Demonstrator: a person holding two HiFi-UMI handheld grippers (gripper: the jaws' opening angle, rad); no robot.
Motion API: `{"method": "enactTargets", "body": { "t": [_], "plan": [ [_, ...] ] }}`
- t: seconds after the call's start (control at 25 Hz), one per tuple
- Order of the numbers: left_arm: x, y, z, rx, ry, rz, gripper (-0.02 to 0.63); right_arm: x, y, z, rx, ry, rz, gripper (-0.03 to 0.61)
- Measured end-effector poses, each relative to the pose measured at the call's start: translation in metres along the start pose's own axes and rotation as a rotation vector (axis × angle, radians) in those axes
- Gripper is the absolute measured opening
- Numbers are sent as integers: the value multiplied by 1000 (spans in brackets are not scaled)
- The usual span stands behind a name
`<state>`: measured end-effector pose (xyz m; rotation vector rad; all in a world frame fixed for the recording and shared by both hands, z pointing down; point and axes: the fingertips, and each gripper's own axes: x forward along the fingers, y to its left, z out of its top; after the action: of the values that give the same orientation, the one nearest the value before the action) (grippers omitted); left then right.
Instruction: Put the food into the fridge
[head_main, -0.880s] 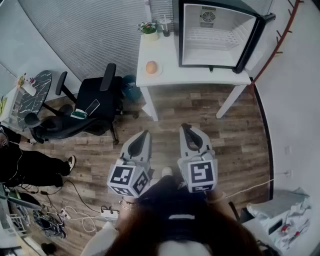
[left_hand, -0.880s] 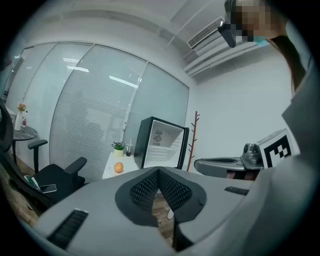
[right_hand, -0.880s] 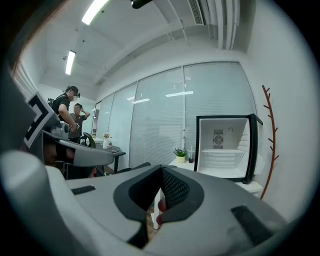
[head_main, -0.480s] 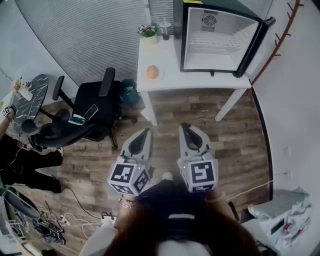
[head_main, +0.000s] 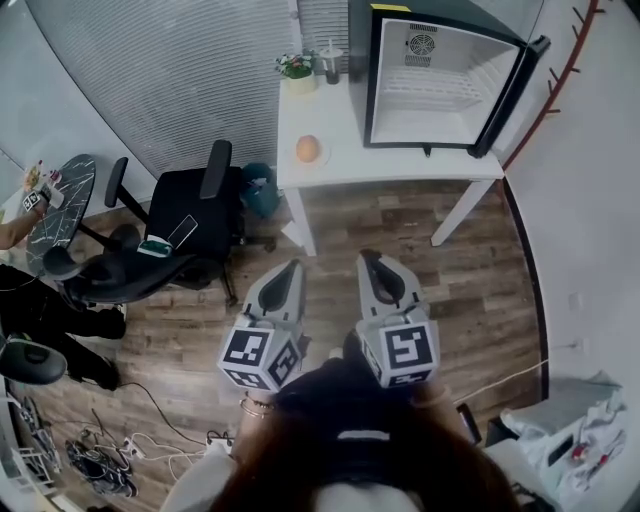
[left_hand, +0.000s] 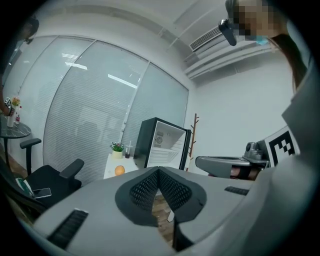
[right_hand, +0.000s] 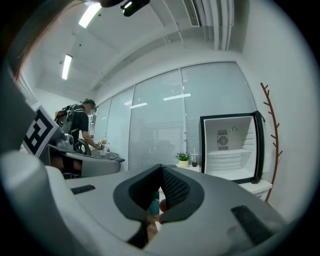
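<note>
- Food (head_main: 308, 148), round and orange, sits on the white table (head_main: 345, 165), upper centre, left of the open fridge (head_main: 440, 70).
- Left gripper (head_main: 291, 266) and right gripper (head_main: 369, 256), both clenched on nothing, hang mid-frame, well below it.

Wood-plank floor (head_main: 400, 225) w/ white table (head_main: 345, 165) by blinds-covered glass wall (head_main: 170, 70), blk office chair (head_main: 190, 212) beside it.

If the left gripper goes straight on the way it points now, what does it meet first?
Probably the white table, roughly between the orange and the open fridge. Until there, only open space seems to lie ahead of the left gripper; depth is hard to judge.
</note>
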<state>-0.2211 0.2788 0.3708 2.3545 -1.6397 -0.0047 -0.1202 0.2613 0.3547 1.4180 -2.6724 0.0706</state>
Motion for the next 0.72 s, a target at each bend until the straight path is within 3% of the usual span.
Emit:
{"method": "enactTargets", "body": {
  "t": [0.72],
  "plan": [
    [33, 22, 13, -2, -8, 29, 2, 41, -13, 9, 44, -33, 57, -5]
  ]
}}
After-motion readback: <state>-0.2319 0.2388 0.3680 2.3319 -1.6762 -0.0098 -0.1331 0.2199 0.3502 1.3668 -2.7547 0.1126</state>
